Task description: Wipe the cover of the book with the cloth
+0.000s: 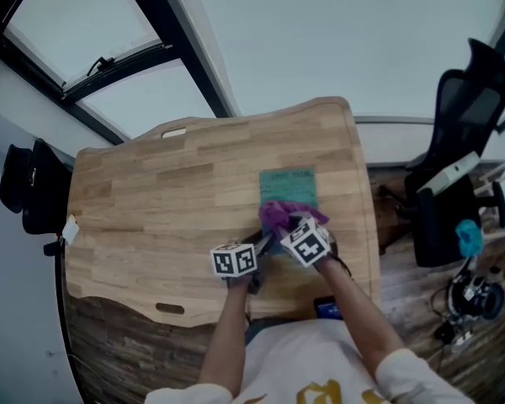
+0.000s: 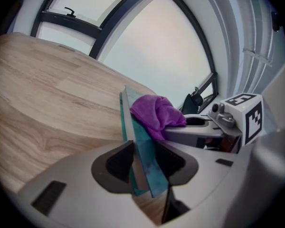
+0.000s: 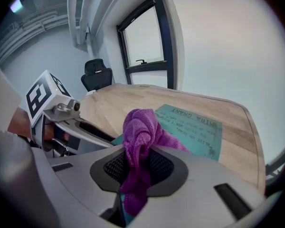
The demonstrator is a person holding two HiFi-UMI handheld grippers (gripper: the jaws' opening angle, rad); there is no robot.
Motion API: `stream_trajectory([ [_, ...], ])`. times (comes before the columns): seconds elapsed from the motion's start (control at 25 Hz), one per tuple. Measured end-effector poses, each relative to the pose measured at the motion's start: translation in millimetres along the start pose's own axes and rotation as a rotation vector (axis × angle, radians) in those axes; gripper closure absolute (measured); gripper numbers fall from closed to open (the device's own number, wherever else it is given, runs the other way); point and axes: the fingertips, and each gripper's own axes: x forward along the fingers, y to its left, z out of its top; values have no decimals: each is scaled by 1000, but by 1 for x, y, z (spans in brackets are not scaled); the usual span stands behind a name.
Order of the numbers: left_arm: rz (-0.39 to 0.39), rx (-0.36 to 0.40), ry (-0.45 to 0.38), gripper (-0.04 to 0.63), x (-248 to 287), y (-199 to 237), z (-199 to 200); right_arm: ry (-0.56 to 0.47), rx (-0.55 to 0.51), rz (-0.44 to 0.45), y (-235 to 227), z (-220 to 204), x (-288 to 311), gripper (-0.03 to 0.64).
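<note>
A teal book [image 1: 288,188] lies on the right half of the wooden table [image 1: 168,183]. My left gripper [image 1: 263,244] is shut on the book's near edge; in the left gripper view the book [image 2: 141,139] runs edge-on between the pads. My right gripper [image 1: 291,225] is shut on a purple cloth [image 1: 279,215], bunched up and resting on the near part of the cover. The right gripper view shows the cloth [image 3: 140,132] pinched in the jaws [image 3: 138,167], with the printed cover [image 3: 194,127] beyond it. The cloth [image 2: 156,112] also shows from the left gripper [image 2: 145,163].
A black office chair [image 1: 459,141] stands right of the table, with floor clutter [image 1: 471,293] beside it. A black bag [image 1: 29,188] sits past the table's left edge. A small blue object [image 1: 326,308] lies at the near edge. Window frames run behind the table.
</note>
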Motion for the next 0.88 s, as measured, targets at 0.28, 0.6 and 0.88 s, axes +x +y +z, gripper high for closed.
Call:
stream_trajectory([
  [0.28, -17, -54, 8, 449, -1, 1, 0, -13, -39, -18, 3, -4, -2, 543],
  [0.6, 6, -31, -5, 449, -1, -1, 1, 42, 18, 16, 9, -21, -17, 543],
  [0.88, -8, -62, 4, 449, 0, 0, -1, 38, 110, 103, 26, -22, -23, 543],
])
